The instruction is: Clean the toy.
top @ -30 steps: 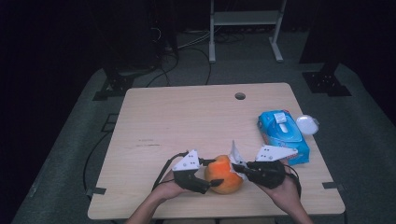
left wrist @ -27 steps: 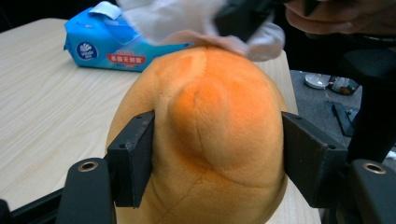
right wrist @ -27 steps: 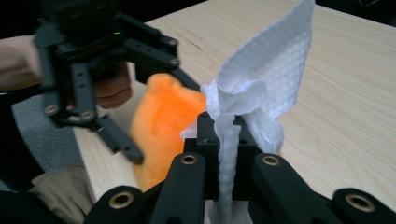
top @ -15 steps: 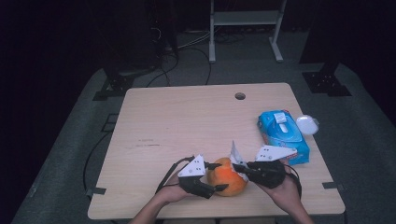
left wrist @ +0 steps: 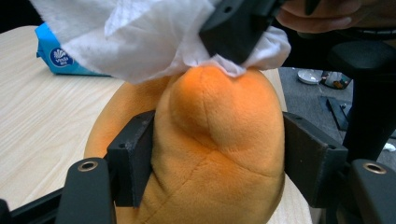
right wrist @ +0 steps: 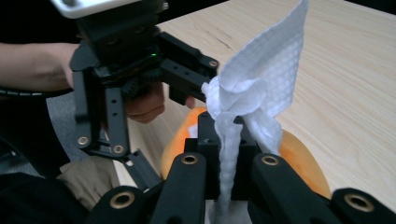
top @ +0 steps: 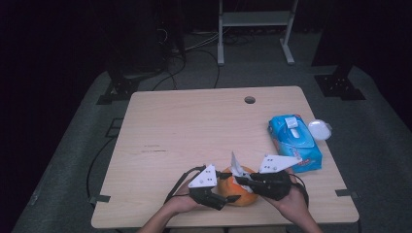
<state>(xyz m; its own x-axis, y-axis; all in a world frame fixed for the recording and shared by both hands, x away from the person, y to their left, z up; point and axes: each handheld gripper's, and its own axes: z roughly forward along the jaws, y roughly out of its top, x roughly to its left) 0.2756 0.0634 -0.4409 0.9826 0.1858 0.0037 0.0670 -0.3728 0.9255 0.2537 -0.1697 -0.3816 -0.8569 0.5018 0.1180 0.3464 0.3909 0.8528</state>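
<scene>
High view overhead, claw views close, sharing plush toy point(top: 238, 191)

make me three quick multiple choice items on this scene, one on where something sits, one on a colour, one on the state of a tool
1. Where does the blue wipes pack lie?
A. near the table's right edge
B. at the table's left edge
C. on the floor

2. What colour is the plush toy?
A. green
B. orange
C. purple

3. How does the right tool stand?
A. wide open, holding nothing
B. shut on the plush toy
C. shut on the white tissue

Answers:
1 A, the high view shows it by the right edge of the table.
2 B, it is orange in the left gripper view, where the left tool clamps it.
3 C, the right gripper view shows the jaws pinching the tissue.
</scene>
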